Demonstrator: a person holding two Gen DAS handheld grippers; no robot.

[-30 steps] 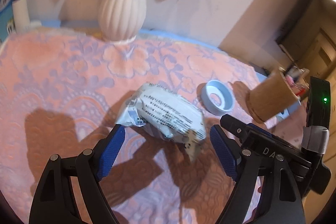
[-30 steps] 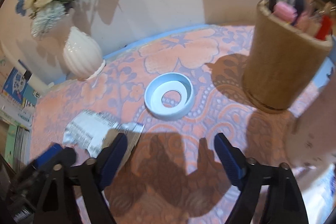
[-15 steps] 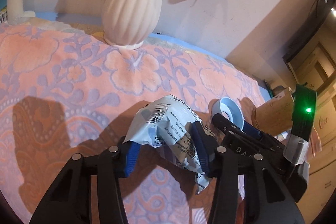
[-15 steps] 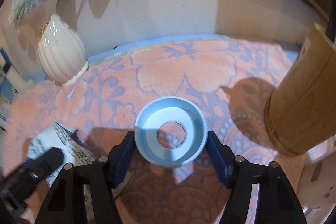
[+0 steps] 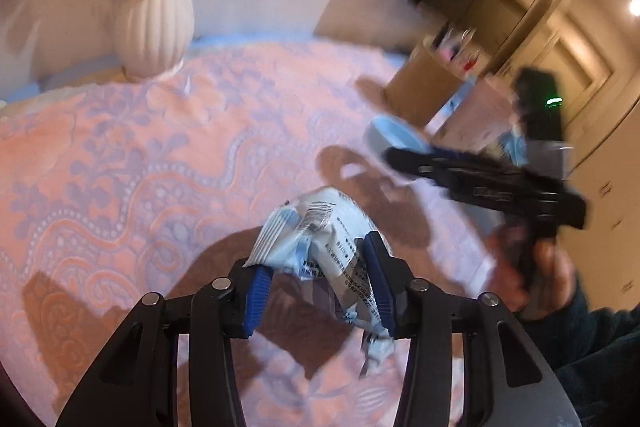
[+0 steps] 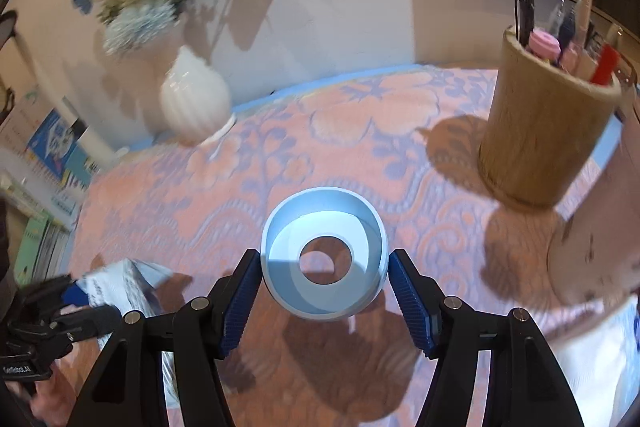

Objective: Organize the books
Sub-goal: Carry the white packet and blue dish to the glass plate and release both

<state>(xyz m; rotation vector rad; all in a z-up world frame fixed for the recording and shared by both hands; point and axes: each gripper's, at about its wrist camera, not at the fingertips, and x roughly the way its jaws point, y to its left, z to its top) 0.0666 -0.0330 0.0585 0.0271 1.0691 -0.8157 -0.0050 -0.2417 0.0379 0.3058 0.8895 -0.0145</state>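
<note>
My left gripper (image 5: 316, 267) is shut on a crumpled white printed wrapper (image 5: 320, 227), held above the pink flowered tablecloth (image 5: 140, 155). A light blue plastic ring (image 6: 362, 291) hangs tilted over its own shadow, with my right gripper (image 6: 324, 267) shut on it, pads on both sides. The right wrist view shows the left gripper (image 6: 92, 303) and the wrapper (image 6: 132, 275) at the lower left. Blurred at the right of the left wrist view are the right gripper (image 5: 408, 149), the ring (image 5: 394, 135) and a person's hand (image 5: 536, 275). Books (image 6: 48, 155) stand past the table's left edge.
A white ribbed vase (image 6: 194, 107) with blue and white flowers stands at the back by the wall. A round wooden holder (image 6: 536, 131) full of pens stands at the right, beside a pale cardboard piece (image 6: 592, 243). A doorway (image 5: 560, 39) lies beyond.
Both grippers closed: the left on the wrapper, the right on the blue ring. Both things have come up off the cloth, and the left gripper has rolled and swung right.
</note>
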